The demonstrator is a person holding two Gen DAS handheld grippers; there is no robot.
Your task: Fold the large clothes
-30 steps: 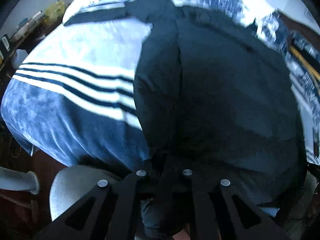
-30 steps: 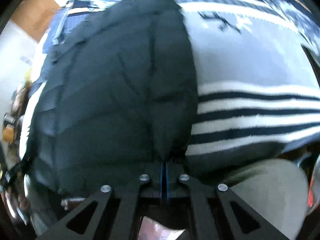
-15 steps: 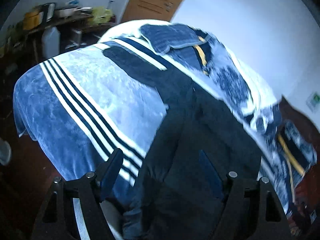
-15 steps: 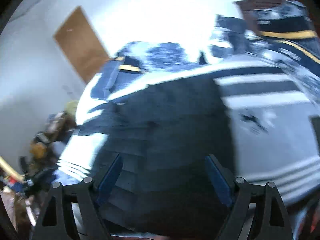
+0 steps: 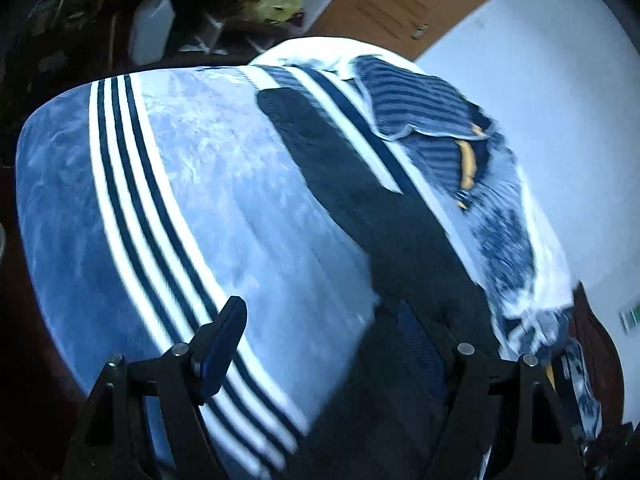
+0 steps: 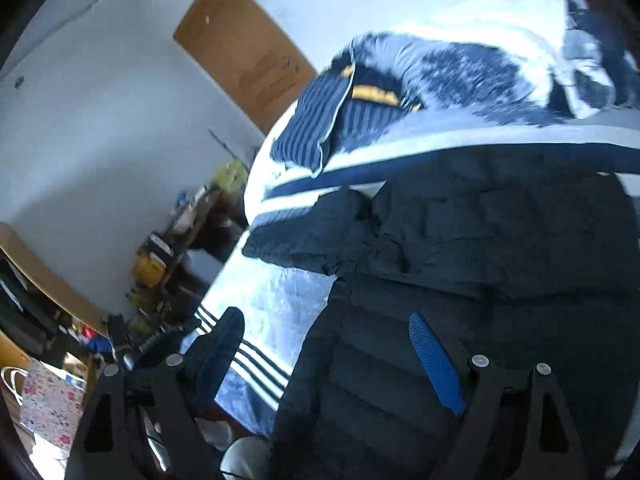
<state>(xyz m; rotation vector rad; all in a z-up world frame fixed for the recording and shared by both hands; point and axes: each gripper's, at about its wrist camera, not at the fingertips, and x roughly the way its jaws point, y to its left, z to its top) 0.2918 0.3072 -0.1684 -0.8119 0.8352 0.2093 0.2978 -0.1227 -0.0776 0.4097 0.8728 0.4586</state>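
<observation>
One dark puffy jacket (image 6: 480, 264) lies flat on the bed.
Its sleeve (image 5: 320, 148) stretches over the blue striped blanket (image 5: 192, 184). Both the left gripper (image 5: 320, 344) and the right gripper (image 6: 332, 344) hang above it, spread wide, holding nothing.

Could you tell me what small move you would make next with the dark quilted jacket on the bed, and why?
Probably bring the left gripper toward the outstretched sleeve to fold it over the dark quilted jacket. Both grippers are open and hold nothing, and the sleeve lies straight out across the striped blanket, away from the body, so the fold looks unfinished. The right gripper hovers above the jacket.
</observation>
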